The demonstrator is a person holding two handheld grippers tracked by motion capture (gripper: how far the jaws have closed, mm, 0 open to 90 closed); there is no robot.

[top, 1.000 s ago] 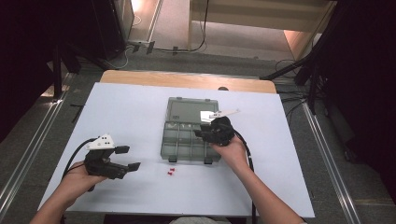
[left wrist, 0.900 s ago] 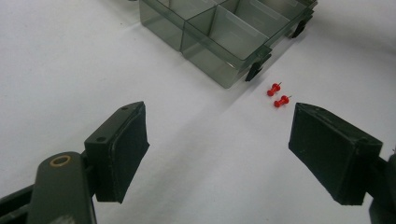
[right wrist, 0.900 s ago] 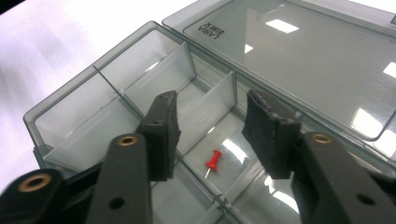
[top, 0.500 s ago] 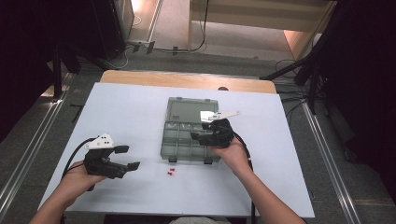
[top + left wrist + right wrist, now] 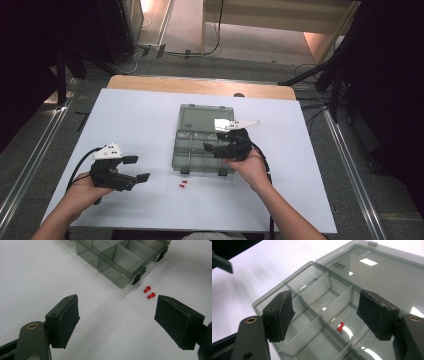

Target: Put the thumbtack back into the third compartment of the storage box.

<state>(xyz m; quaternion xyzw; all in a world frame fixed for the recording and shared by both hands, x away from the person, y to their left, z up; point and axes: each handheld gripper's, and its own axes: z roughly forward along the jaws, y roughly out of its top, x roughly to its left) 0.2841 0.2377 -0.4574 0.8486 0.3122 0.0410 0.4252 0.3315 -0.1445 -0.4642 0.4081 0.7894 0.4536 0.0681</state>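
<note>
A smoky clear compartment box point(image 5: 192, 150) lies open mid-table, its lid point(image 5: 200, 117) flat behind it. My right gripper point(image 5: 212, 148) hovers over the box's front-right compartments. Its jaws have just been opening and stand open, with nothing gripped between them. In the right gripper view, one red pushpin point(image 5: 340, 327) lies loose in a compartment of the box point(image 5: 312, 290), below my right gripper point(image 5: 327, 312). Two more red pushpins point(image 5: 184, 184) lie on the table just in front of the box. My left gripper point(image 5: 137, 168) rests open at the table's left, pointing toward those pushpins point(image 5: 149, 292).
The white tabletop point(image 5: 310, 200) has a wooden strip point(image 5: 200, 86) along its far edge. Black cables trail from both grippers toward the person. Dark floor and metal rails point(image 5: 30, 160) flank the table.
My right gripper has drifted slightly toward the front left over the box. The left gripper and the two pushpins on the table have stayed put.
</note>
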